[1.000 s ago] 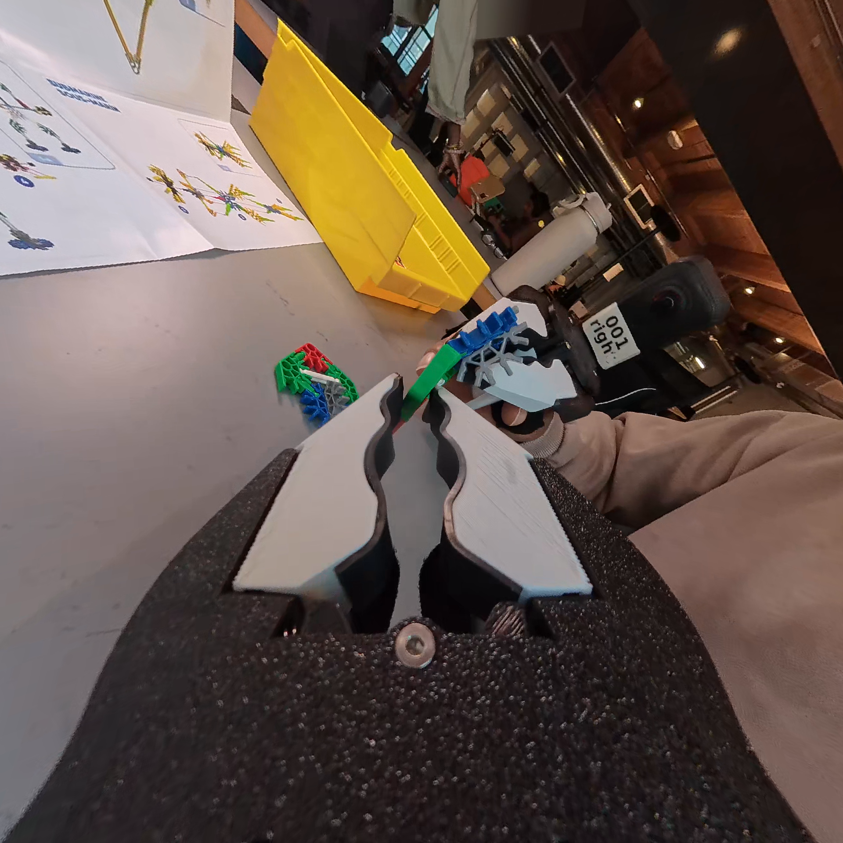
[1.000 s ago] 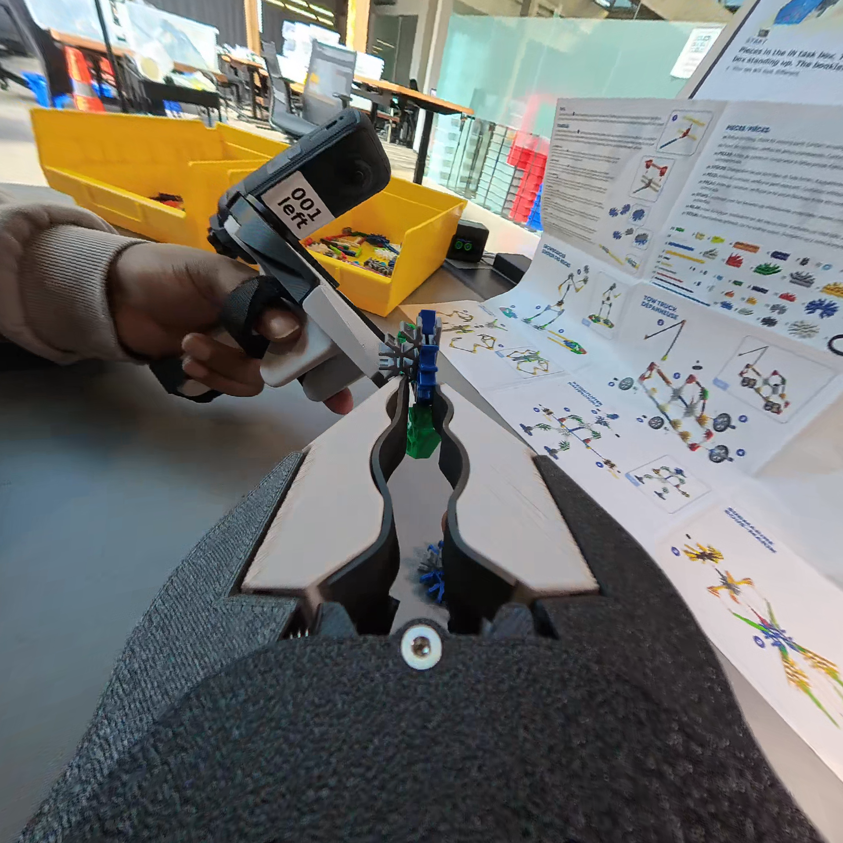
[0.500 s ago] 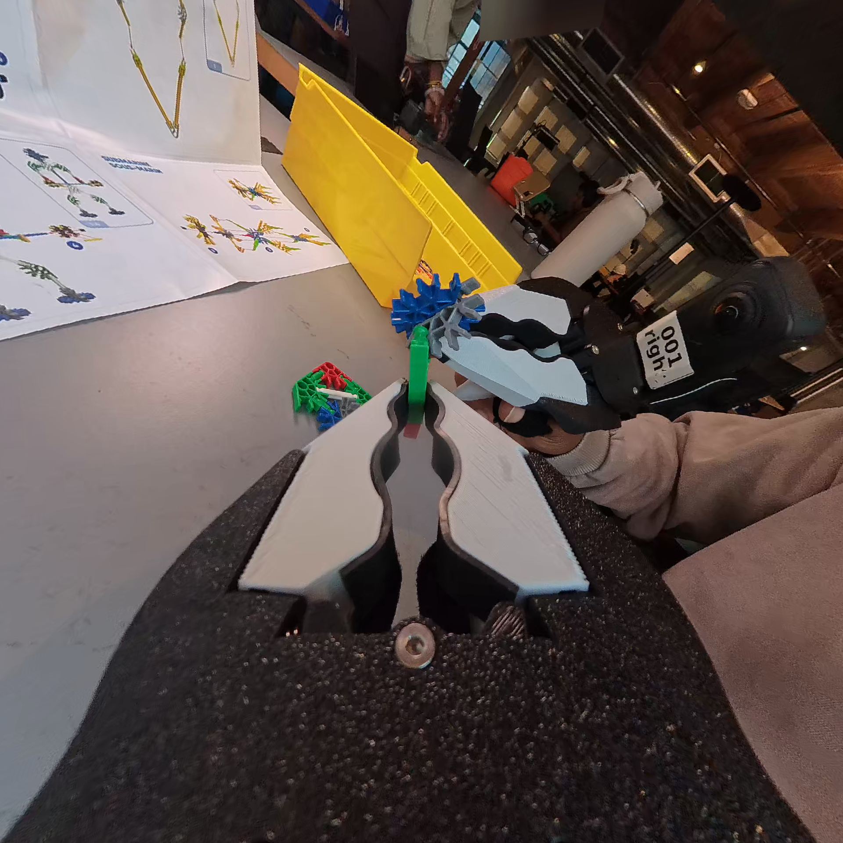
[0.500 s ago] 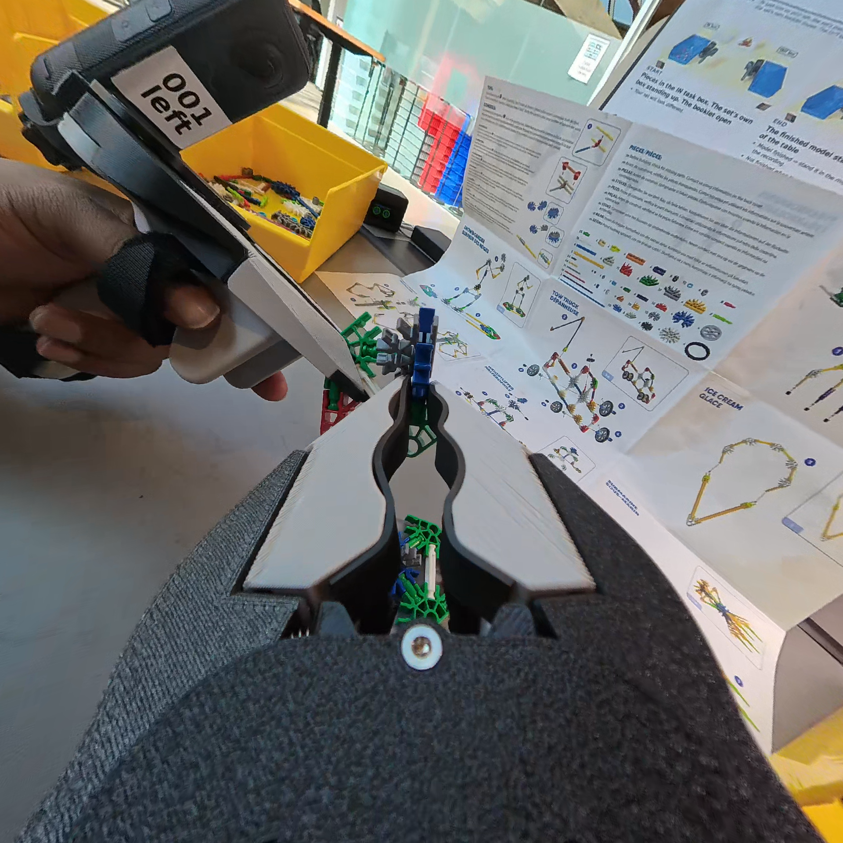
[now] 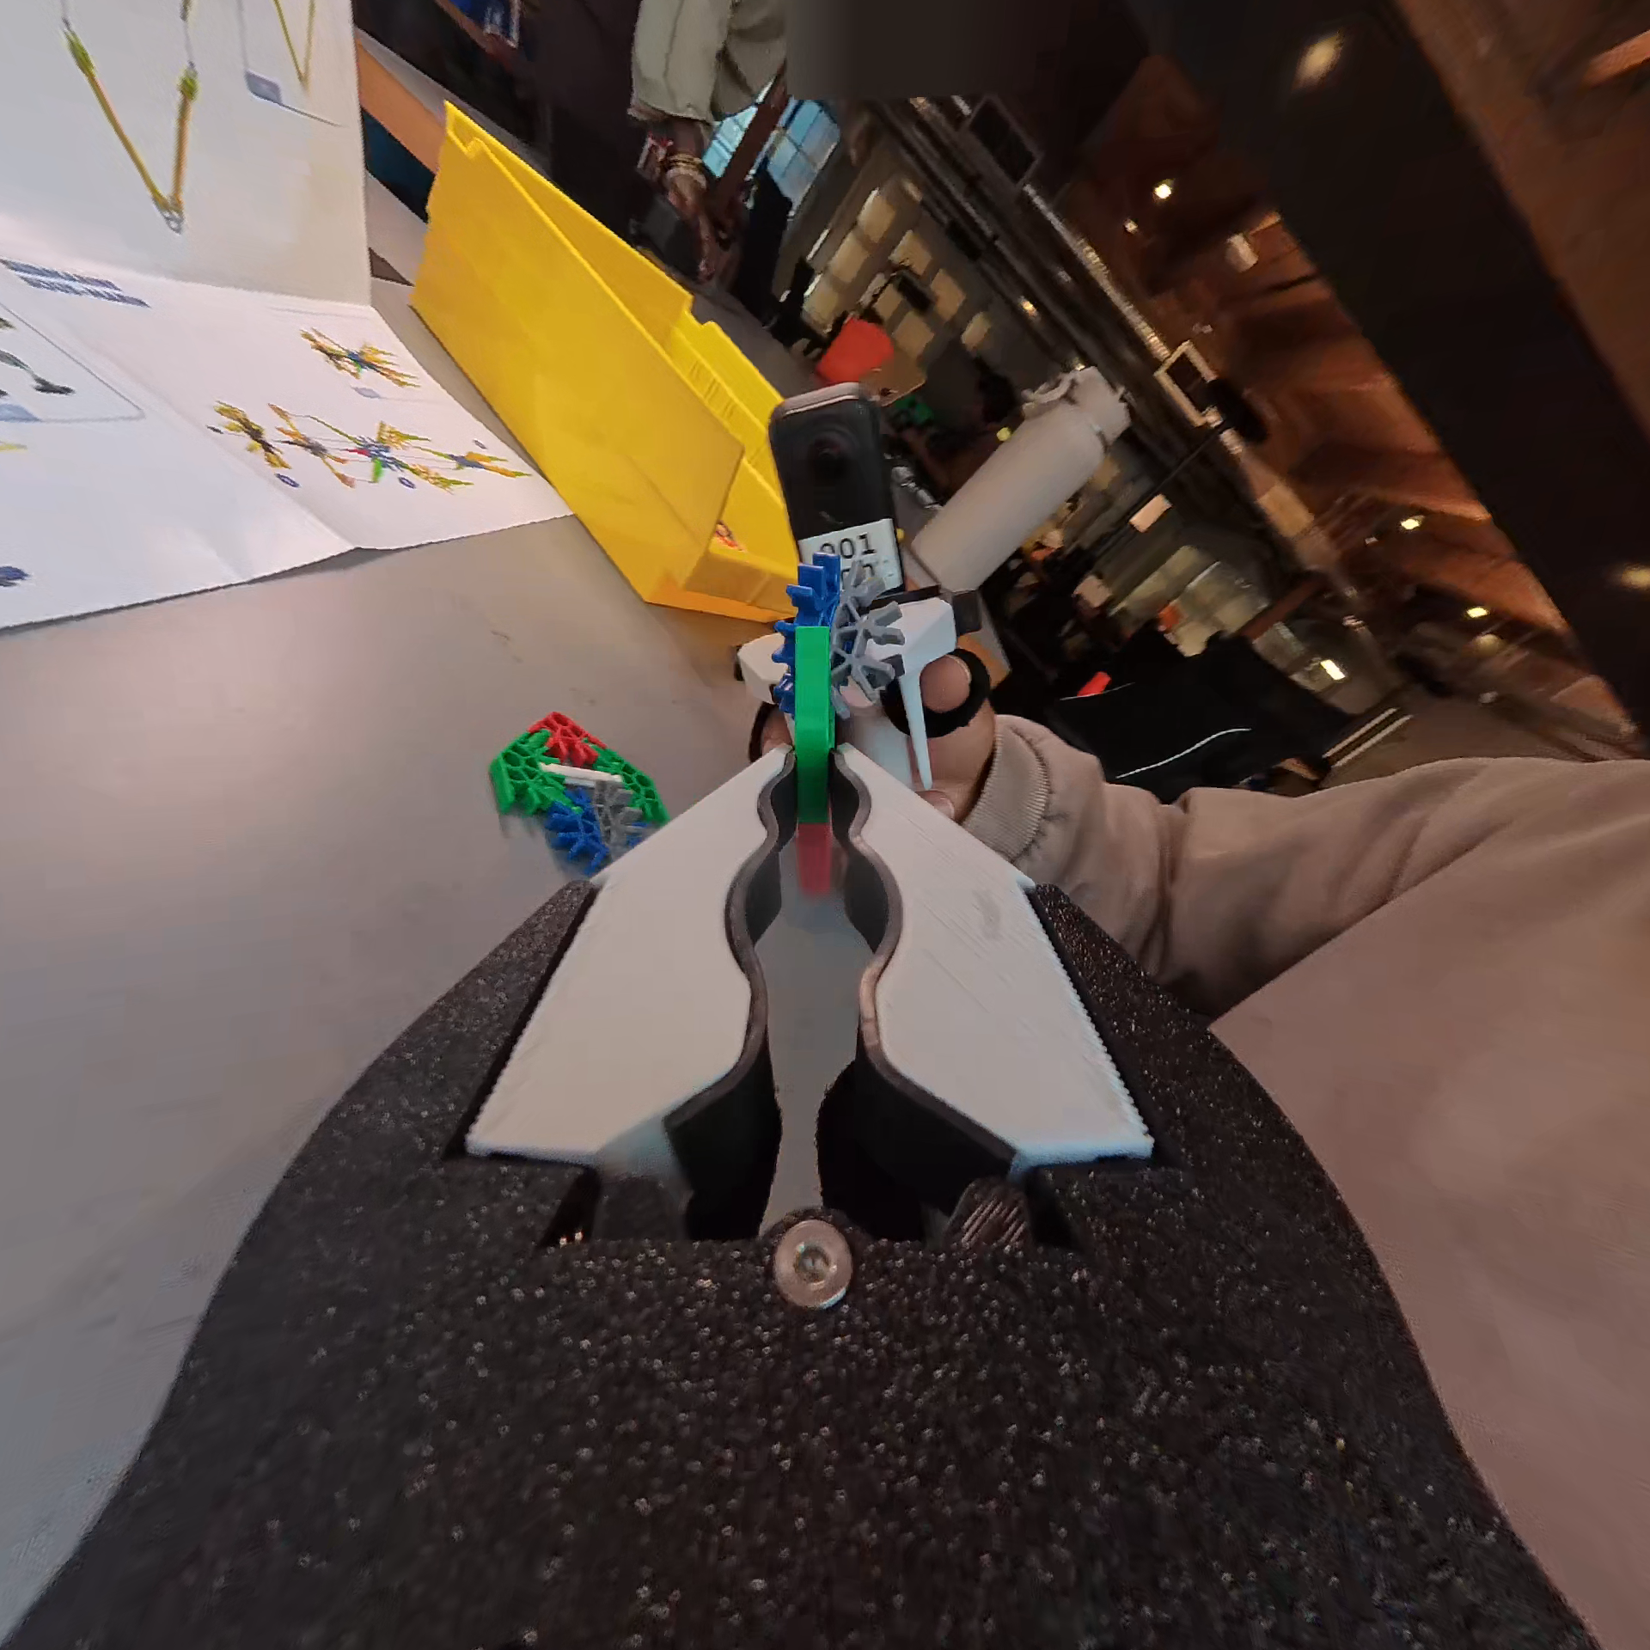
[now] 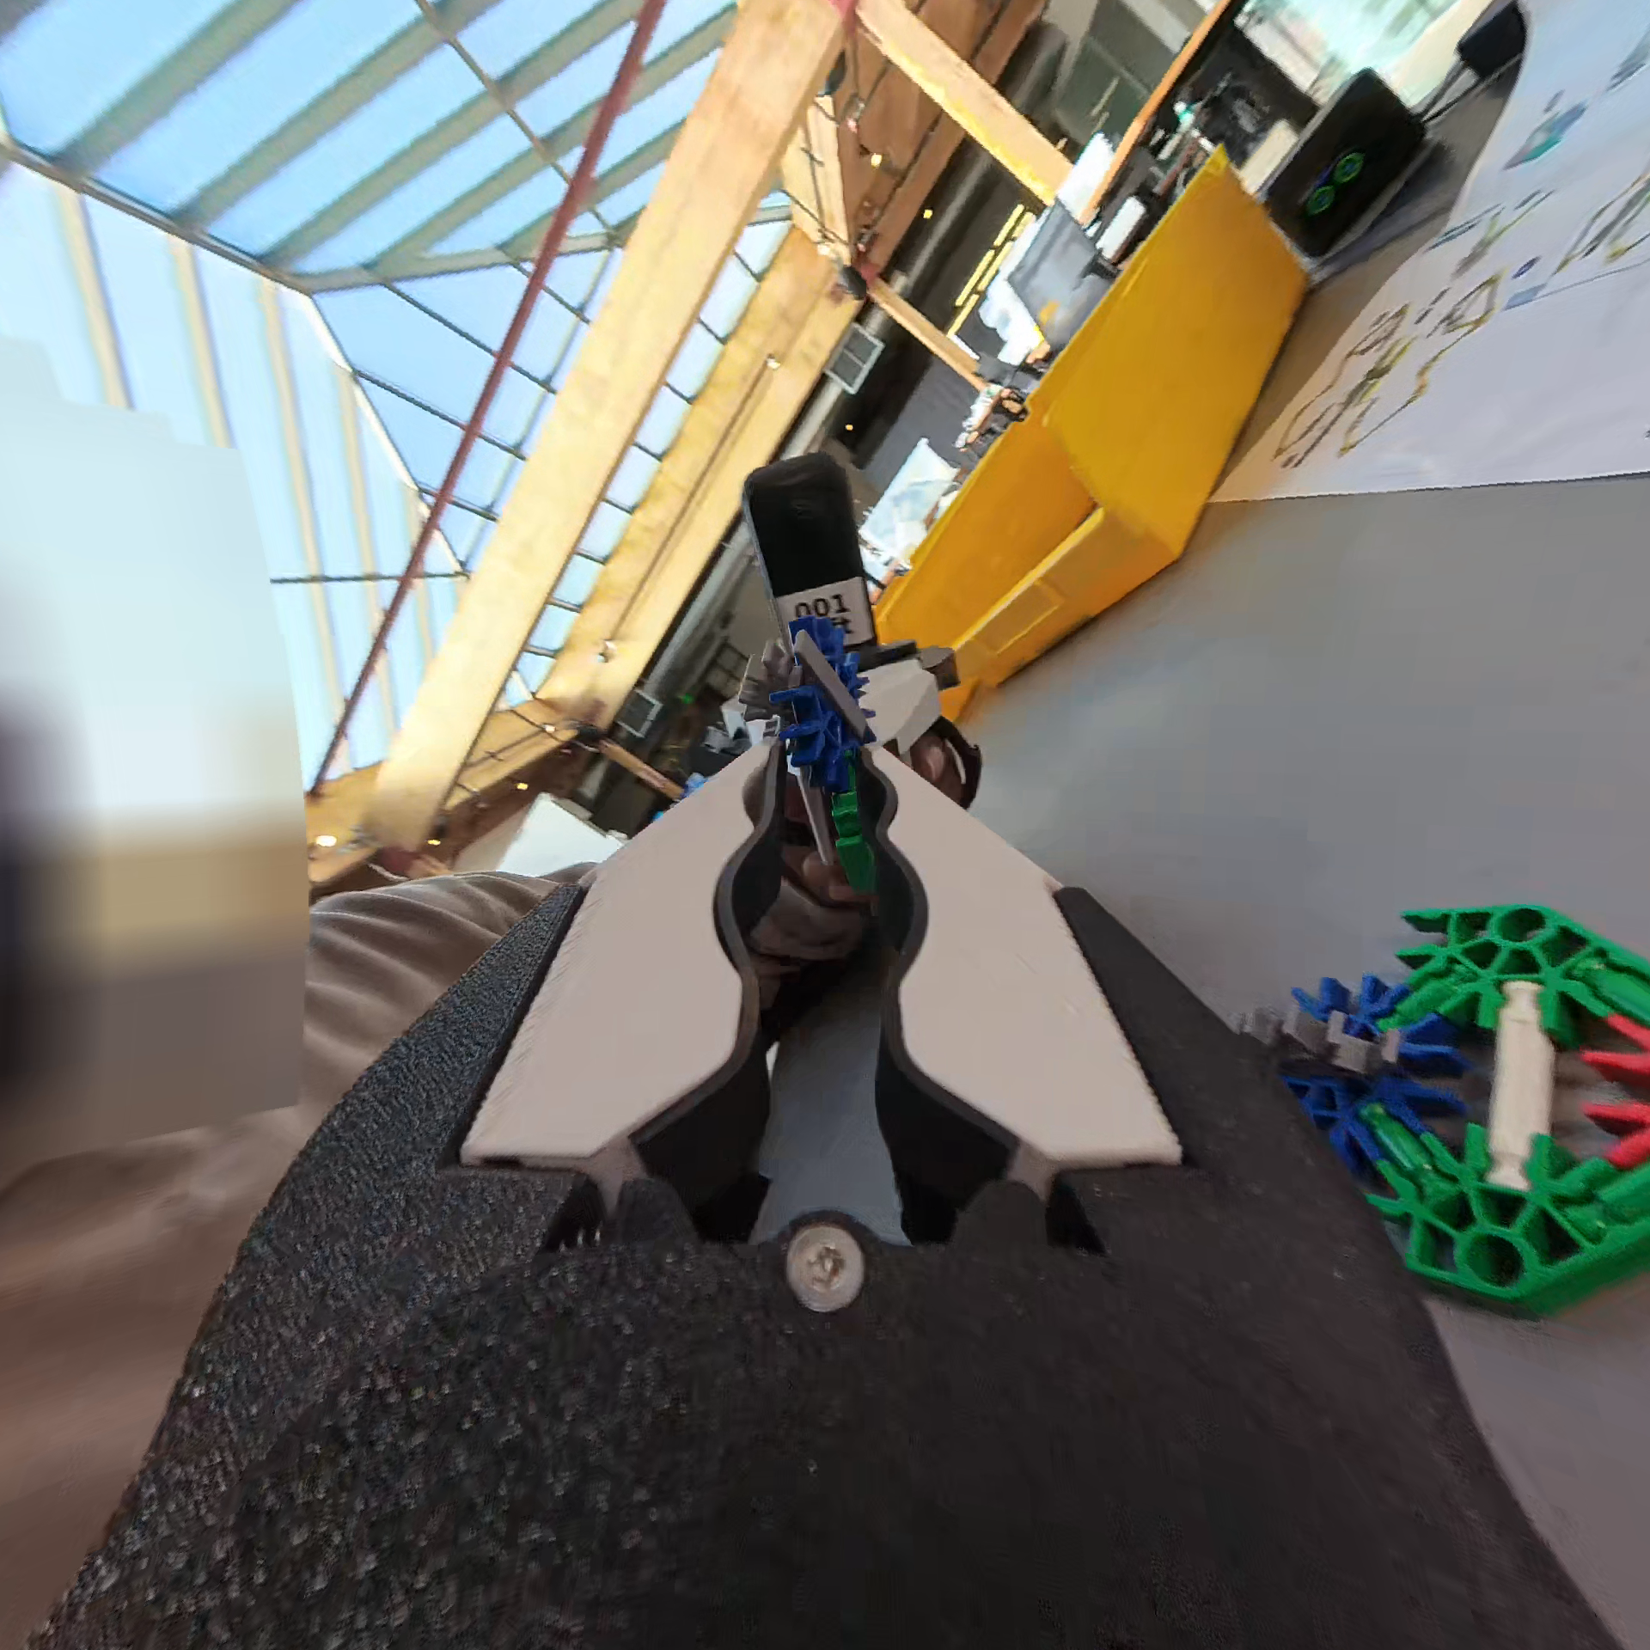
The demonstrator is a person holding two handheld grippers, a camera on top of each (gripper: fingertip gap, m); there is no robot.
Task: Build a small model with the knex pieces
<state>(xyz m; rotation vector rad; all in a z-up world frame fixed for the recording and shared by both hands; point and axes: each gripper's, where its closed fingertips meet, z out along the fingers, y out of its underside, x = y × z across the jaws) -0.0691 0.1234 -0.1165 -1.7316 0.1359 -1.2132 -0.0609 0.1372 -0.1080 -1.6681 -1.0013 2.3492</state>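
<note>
Both tools now face each other; left tool [image 5: 812, 768] pinches green rod [image 5: 812, 705], right tool [image 6: 817, 759] blue-grey connectors [image 6: 817, 714], above grey table [image 5: 268, 804].

Each wrist camera looks forward along its own tongs, low over the counter [image 5: 268, 804], tilted — facing one another closely, sharing the green rod [image 5: 812, 714] between them.

My left gripper [image 5: 811, 775] and right gripper [image 6: 821, 766] each carry two pale grey wavy-edged fingers [image 5: 643, 982] with black inner pads, seated in a black speckled foam body with one silver screw [image 5: 811, 1264], and I wear beige ribbed-cuff sleeves [image 5: 1250, 857].
</note>
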